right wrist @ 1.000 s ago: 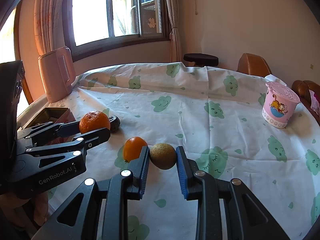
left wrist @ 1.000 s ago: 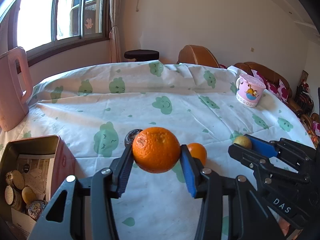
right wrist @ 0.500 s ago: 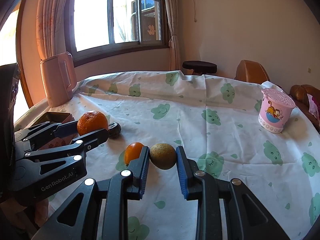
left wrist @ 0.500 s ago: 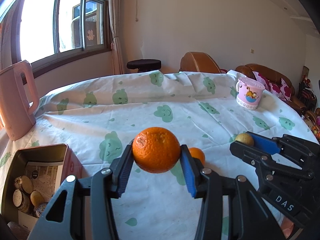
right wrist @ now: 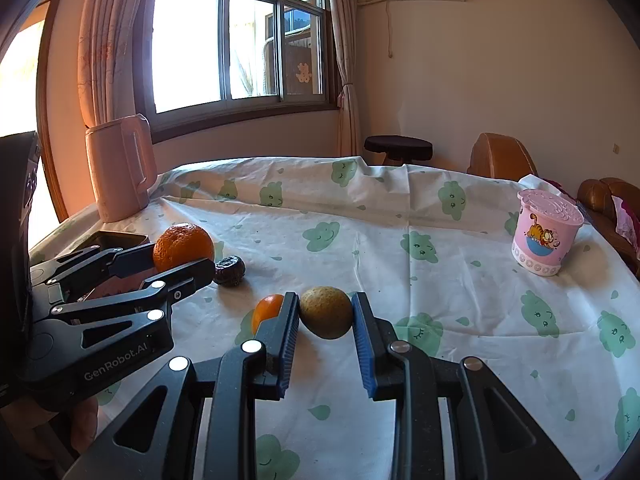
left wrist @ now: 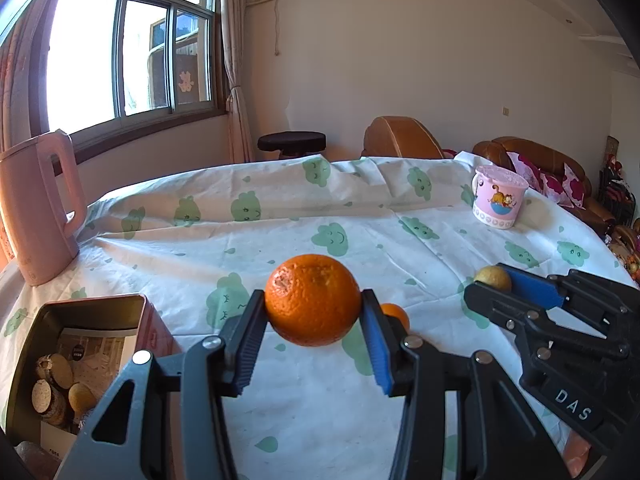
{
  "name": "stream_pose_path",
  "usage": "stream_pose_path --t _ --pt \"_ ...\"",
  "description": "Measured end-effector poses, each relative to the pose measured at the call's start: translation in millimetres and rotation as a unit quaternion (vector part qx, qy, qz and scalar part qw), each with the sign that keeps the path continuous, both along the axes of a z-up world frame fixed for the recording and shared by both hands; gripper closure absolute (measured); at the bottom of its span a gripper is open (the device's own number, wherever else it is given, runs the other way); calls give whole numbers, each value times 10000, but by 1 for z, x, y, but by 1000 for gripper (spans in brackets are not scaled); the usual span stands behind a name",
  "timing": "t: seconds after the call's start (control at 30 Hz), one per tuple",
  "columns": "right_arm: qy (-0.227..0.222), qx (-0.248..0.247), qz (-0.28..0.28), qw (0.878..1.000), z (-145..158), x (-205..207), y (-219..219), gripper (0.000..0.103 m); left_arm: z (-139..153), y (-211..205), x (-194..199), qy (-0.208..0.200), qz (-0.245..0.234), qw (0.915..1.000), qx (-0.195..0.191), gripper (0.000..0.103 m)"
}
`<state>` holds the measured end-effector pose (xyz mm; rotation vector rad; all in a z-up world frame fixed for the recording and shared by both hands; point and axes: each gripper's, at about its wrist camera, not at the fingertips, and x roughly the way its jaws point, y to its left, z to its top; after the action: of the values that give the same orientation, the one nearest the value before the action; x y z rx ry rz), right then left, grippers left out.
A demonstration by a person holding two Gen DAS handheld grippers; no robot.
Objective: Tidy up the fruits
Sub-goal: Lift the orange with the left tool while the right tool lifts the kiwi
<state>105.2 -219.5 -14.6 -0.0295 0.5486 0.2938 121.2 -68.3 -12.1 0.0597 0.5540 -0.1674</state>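
My left gripper [left wrist: 314,332] is shut on a large orange [left wrist: 313,300] and holds it above the table; it also shows in the right wrist view [right wrist: 183,247]. My right gripper [right wrist: 326,320] is shut on a yellow-green fruit [right wrist: 326,312], lifted off the cloth; that fruit shows in the left wrist view [left wrist: 493,278]. A small orange [right wrist: 267,311] lies on the cloth just left of my right gripper and shows behind my left gripper's right finger [left wrist: 396,314]. A dark wrinkled fruit [right wrist: 230,270] lies near the left gripper.
An open metal tin [left wrist: 80,356] with small round items stands at the table's near left. A pink kettle [left wrist: 34,212] stands at the left edge. A pink lidded cup [left wrist: 498,196] stands at the far right. The table [left wrist: 280,208] has a cloud-print cloth.
Both grippers have risen with their fruits and tilted up. The dark fruit has gone out of the left wrist view behind the orange.
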Motion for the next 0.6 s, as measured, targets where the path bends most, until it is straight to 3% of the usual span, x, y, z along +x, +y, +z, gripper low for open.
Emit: stream_pose_path --t 0.6 --pt "-267 55 -29 9996 5 -9 -4 74 5 1 -11 -299 79 9995 -24 55"
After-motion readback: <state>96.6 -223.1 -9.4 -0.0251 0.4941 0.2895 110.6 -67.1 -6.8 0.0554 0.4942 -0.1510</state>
